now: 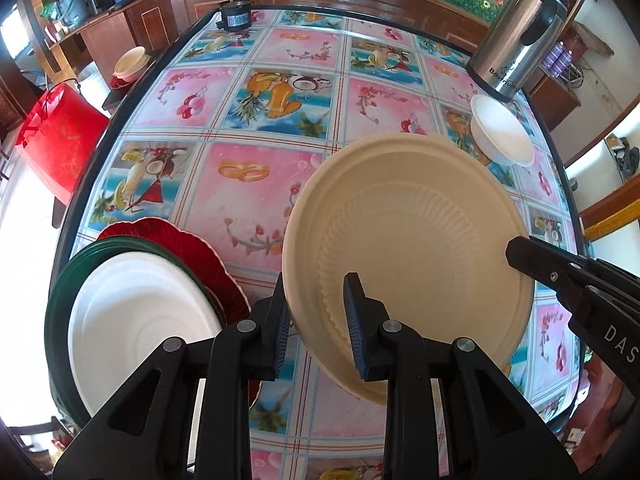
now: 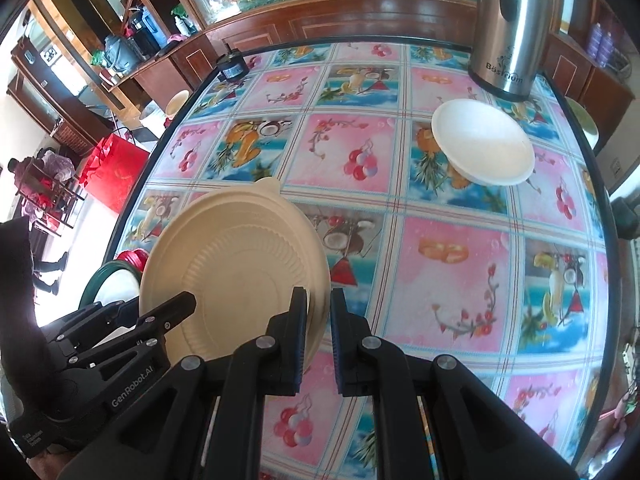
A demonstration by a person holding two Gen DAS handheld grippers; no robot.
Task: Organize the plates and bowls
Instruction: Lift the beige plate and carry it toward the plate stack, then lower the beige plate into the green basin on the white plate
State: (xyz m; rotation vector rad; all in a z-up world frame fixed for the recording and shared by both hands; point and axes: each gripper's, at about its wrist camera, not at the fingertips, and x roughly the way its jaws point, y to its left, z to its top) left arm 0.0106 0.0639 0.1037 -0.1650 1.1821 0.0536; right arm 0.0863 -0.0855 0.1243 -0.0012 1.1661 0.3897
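Both sets of fingers clamp opposite rims of the tilted cream ribbed paper plate (image 1: 408,256), carried above the table (image 1: 248,200), with the plate stack (image 1: 136,320) lying near-left, closest to the left gripper (image 1: 318,328); the right gripper (image 2: 318,336) grips the far rim.

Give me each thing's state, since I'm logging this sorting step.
Cream plate: lifted, tilted, gripped at opposite rims.
Left gripper: shut on its rim.
Right gripper: shut on its rim.
White bowl: upright on table, beside kettle.
White plate: atop green plate and red plate.
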